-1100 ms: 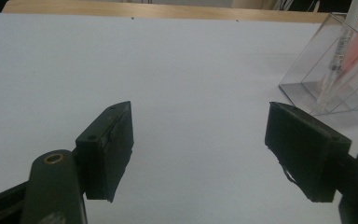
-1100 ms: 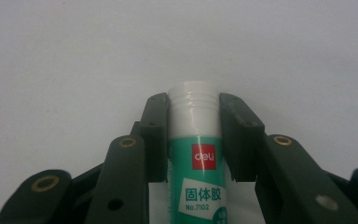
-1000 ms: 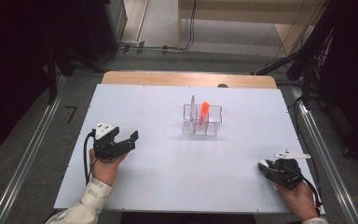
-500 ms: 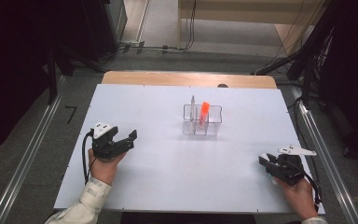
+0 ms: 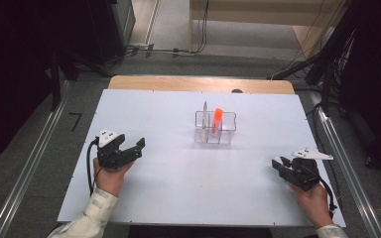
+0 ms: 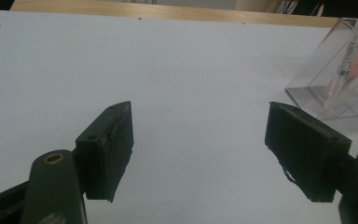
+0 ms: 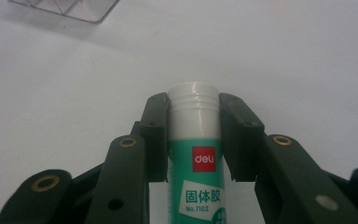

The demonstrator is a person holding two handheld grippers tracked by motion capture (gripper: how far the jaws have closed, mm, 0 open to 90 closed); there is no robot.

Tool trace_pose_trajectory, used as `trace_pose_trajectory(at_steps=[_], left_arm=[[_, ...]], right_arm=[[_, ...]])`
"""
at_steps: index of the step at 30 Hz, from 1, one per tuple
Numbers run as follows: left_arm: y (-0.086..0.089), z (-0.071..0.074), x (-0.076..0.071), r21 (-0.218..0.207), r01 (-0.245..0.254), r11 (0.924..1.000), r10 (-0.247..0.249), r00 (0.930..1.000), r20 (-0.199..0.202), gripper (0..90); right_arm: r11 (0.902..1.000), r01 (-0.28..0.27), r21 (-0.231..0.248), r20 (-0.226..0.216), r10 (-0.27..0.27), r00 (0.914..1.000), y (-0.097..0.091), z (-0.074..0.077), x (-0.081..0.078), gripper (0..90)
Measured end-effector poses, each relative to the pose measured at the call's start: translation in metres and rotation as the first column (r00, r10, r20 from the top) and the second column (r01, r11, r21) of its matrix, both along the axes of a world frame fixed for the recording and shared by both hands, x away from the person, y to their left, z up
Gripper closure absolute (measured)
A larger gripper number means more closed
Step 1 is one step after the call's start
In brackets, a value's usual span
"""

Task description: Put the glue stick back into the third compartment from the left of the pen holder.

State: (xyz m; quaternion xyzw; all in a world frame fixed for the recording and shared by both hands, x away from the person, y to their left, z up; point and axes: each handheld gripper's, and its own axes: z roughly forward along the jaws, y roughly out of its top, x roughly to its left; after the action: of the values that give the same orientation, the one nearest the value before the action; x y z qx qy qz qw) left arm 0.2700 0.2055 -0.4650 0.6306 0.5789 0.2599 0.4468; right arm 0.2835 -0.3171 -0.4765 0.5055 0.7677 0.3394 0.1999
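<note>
Looking down, I see the white matte table [image 5: 178, 188], wooden along its far edge, on grey floor with dark equipment around. My landmark, the clear plastic organizer [image 5: 215, 127], stands right of centre with an orange marker and a pen upright inside. Near-left of it my left gripper [image 5: 138, 147] is spread, empty. Near-right, my right gripper [image 7: 194, 114] pinches a smooth green-and-white glue stick [image 7: 195, 154] below its threaded cap.
</note>
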Motion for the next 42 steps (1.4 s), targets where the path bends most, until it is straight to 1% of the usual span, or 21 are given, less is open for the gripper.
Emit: trace_pose_trajectory(at_steps=[5,7,10,14,19,24,30,35,42], left_arm=[[0.0,0.0,0.001,0.0,-0.004,1.0,0.004,1.0,-0.004,23.9],[0.001,-0.001,0.001,0.0,-0.002,1.0,0.002,1.0,-0.004,23.9],[0.002,-0.001,0.002,-0.003,-0.007,1.0,0.007,1.0,-0.005,23.9],[0.003,0.0,0.001,-0.002,-0.007,1.0,0.007,1.0,-0.001,23.9],[0.002,-0.003,0.003,0.008,-0.004,1.0,0.004,1.0,-0.008,23.9],[0.003,-0.004,0.004,0.011,-0.014,0.9998,0.014,0.9998,-0.011,23.8],[0.002,-0.005,0.005,0.018,-0.014,0.9997,0.014,0.9998,-0.014,23.9],[0.003,-0.005,0.005,0.017,-0.014,0.9998,0.014,0.9998,-0.015,23.8],[0.003,-0.005,0.005,0.013,-0.014,0.9998,0.014,0.9998,-0.014,23.9]], right_arm=[[0.9999,-0.001,0.014,0.009,0.001,1.0,0.003,0.003,0.004,63.1],[0.9999,-0.006,0.015,0.017,0.005,0.9998,0.006,0.005,0.006,63.1],[0.9993,-0.015,0.034,0.035,0.013,0.9993,0.013,0.01,0.009,63.1],[0.9981,-0.032,0.052,0.054,0.029,0.9981,0.026,0.017,0.017,63.1],[0.996,-0.055,0.071,0.081,0.049,0.9955,0.04,0.025,0.027,63.1],[0.9932,-0.061,0.099,0.102,0.051,0.9934,0.051,0.034,0.037,63.1],[0.9878,-0.082,0.133,0.135,0.064,0.9887,0.068,0.047,0.047,63.1],[0.982,-0.09,0.166,0.146,0.065,0.9871,0.084,0.055,0.056,63.1],[0.9803,-0.096,0.172,0.16,0.069,0.9848,0.102,0.064,0.072,63.1]])
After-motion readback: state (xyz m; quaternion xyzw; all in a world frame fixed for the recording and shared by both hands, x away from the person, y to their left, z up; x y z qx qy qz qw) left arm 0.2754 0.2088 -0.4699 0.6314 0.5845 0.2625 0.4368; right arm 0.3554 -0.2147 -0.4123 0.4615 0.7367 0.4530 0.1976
